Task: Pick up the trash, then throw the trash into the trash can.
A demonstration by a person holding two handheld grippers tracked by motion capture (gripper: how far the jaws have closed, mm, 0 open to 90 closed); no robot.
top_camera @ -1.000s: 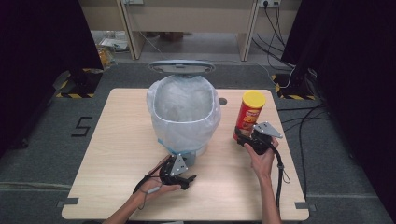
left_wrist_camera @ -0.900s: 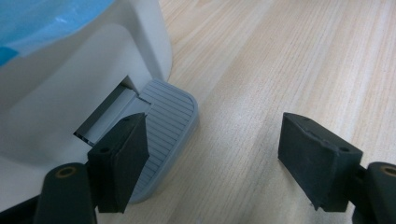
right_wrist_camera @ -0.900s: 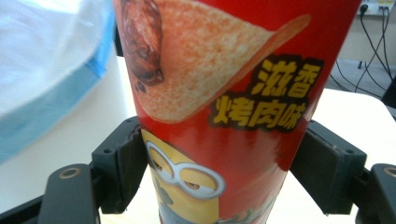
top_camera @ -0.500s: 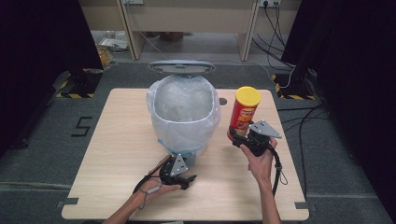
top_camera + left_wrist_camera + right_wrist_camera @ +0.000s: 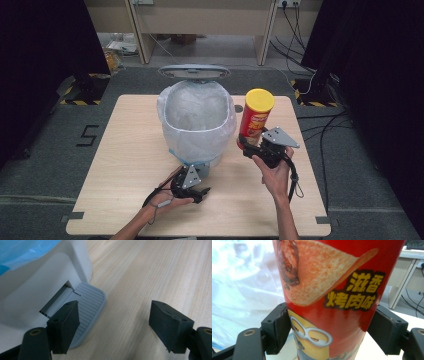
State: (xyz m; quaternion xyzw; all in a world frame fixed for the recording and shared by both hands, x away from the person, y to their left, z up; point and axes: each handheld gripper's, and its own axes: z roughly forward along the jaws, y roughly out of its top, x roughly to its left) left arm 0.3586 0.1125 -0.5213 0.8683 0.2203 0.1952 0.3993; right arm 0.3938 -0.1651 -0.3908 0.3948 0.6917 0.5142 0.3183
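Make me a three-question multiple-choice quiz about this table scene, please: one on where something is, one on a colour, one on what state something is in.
1. Where is the chips can relative to the pedal bin?
A. at the bin's right
B. inside the bin
C. on the floor

2. What colour is the chips can's lid?
A. blue
B. yellow
C. white

3. How does the left gripper stand?
A. shut on the can
B. jaws open, one above the bin's pedal
C. inside the bin liner

Answers: 1 A, the high view shows the can beside the bin, held by the right gripper. 2 B, the lid is yellow from above. 3 B, the left gripper view shows a wide gap between its jaws.
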